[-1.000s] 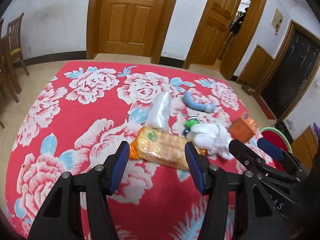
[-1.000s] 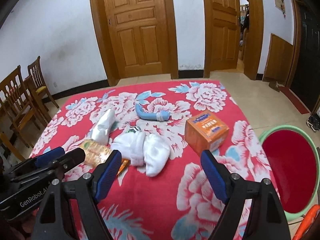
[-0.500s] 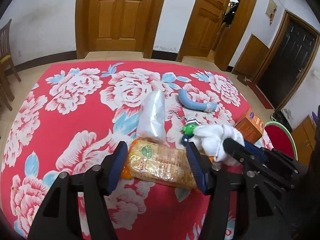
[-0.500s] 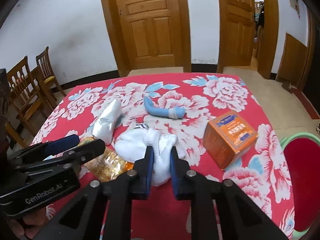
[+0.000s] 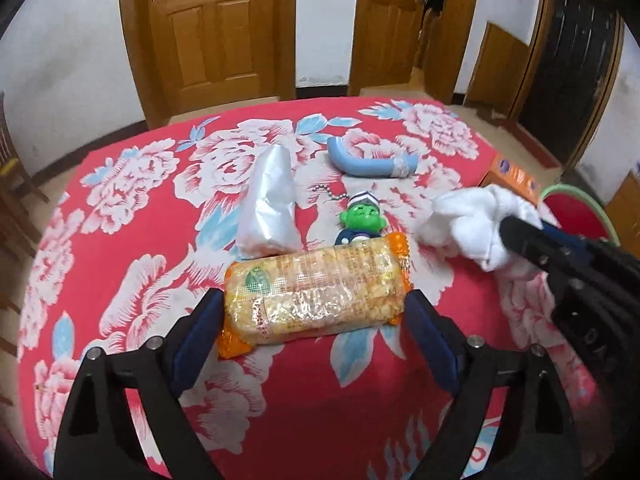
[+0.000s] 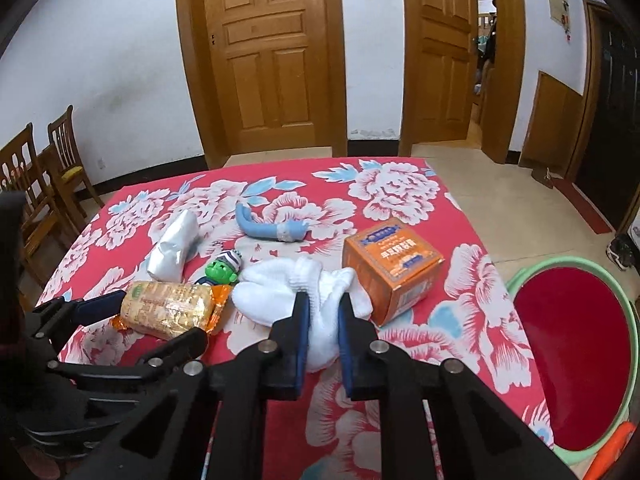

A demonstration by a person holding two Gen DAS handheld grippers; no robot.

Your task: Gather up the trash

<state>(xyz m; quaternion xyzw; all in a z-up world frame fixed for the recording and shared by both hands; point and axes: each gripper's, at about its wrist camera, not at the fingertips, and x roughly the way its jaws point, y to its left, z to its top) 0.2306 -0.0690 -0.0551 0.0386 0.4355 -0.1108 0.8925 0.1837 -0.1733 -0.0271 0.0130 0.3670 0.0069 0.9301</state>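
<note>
Behind the red floral-clothed surface (image 6: pixel 400 344) stand two panelled wooden doors (image 6: pixel 272 60); dark wooden chairs (image 6: pixel 60 160) sit to its left, beside the white wall (image 6: pixel 100 60).

A clear, orange-ended snack packet (image 5: pixel 316 292) lies flat and crosswise on the red floral cloth (image 5: pixel 120 240). Right of it, white crumpled socks (image 6: pixel 304 292) bunch beside an orange box (image 6: pixel 394 264). A silver pouch (image 5: pixel 270 204) lies just behind the packet.
</note>
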